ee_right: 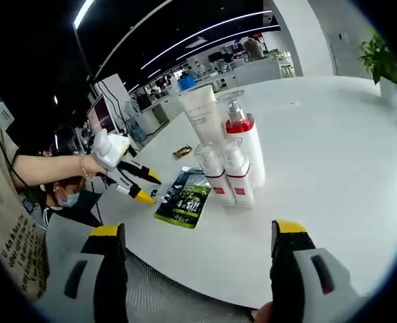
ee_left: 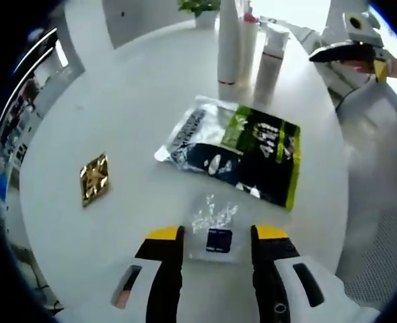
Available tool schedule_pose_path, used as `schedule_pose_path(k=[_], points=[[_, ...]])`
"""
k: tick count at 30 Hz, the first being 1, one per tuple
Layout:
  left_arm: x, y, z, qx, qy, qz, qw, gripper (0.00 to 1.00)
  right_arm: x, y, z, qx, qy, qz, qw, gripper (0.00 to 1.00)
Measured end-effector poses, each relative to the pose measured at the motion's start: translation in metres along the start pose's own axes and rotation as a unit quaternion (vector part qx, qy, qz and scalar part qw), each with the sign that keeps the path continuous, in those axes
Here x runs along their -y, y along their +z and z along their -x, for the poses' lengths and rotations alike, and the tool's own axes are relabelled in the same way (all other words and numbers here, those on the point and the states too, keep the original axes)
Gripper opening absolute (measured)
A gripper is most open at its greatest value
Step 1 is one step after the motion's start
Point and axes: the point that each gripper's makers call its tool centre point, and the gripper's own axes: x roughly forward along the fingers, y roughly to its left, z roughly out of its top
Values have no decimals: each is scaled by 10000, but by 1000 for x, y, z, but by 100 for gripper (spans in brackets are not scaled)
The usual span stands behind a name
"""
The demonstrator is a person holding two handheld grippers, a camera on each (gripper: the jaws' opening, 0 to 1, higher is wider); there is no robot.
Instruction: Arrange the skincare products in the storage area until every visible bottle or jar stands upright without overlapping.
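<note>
Several white skincare bottles stand upright in a tight cluster on the round white table (ee_right: 333,155): a tall tube (ee_right: 202,114), a pump bottle with a red collar (ee_right: 244,138) and two small red-banded bottles (ee_right: 215,176). In the left gripper view the bottles (ee_left: 229,40) stand at the far edge. My left gripper (ee_left: 217,233) is open, its yellow-tipped jaws on either side of a small clear sachet (ee_left: 215,232) lying flat. My right gripper (ee_right: 198,230) is open and holds nothing, well short of the cluster.
A black, green and silver pouch (ee_left: 239,151) lies flat between the sachet and the bottles. A gold sachet (ee_left: 94,178) lies to the left. A hand holds the left gripper (ee_right: 150,187) over the table edge. A potted plant (ee_right: 383,64) stands at the far right.
</note>
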Motion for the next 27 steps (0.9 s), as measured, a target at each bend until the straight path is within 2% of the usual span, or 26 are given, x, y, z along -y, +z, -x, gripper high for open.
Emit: schedule_pose_path(k=[10, 16, 22, 27], points=[[1, 0, 1, -39, -48, -82, 9999, 37, 0, 0, 0, -1, 4, 7, 10000, 89], [5, 4, 8, -41, -161, -339, 9993, 37, -1, 0, -1, -1, 10, 21, 10000, 89], [16, -2, 11, -193, -380, -689, 9967, 37, -1, 0, 0, 16, 7, 25, 10000, 89], [21, -5, 12, -212, -481, -791, 9955, 37, -1, 0, 0, 13, 18, 45, 10000, 89]])
